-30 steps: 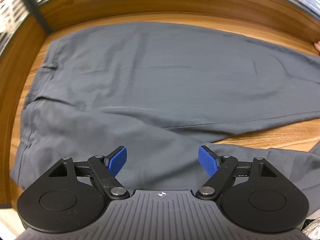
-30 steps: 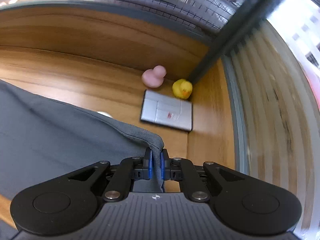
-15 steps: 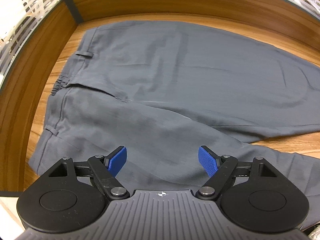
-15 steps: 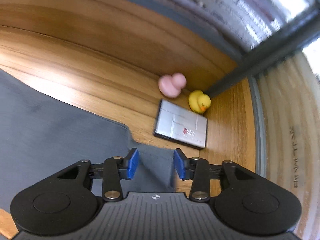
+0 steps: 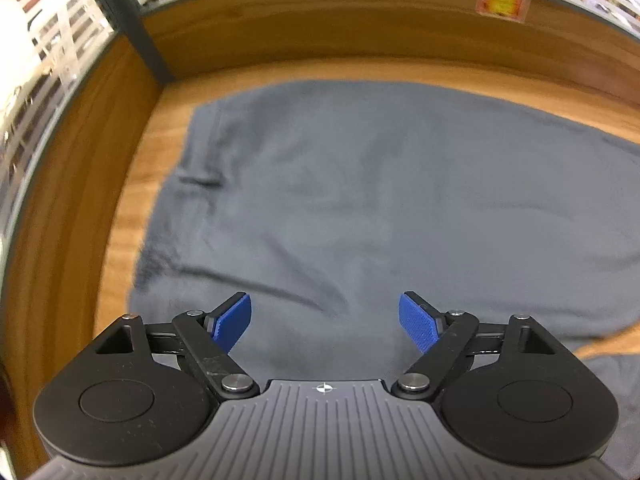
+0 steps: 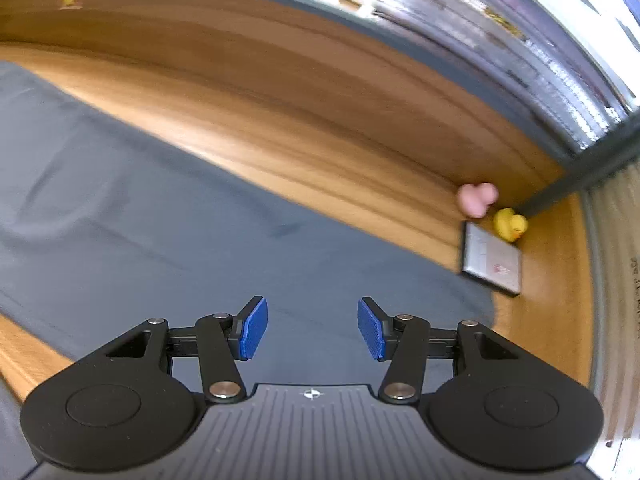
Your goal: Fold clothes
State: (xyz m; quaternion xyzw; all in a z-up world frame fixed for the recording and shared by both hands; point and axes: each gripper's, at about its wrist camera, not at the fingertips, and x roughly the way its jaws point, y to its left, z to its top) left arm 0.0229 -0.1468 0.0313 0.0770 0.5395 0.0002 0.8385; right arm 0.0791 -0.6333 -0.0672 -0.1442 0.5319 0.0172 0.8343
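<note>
Grey trousers lie flat on the wooden table, waistband at the left in the left wrist view. My left gripper is open and empty, hovering above the seat area near the waistband. In the right wrist view a trouser leg stretches from the left to its hem near the right. My right gripper is open and empty above the leg close to the hem.
A wooden rim walls the table at the back and sides. A pink toy duck, a yellow rubber duck and a flat grey card or box sit in the far right corner.
My right gripper opened and let go of the trouser hem, which now lies flat, then pulled back. My left gripper shifted toward the waistband, staying open.
</note>
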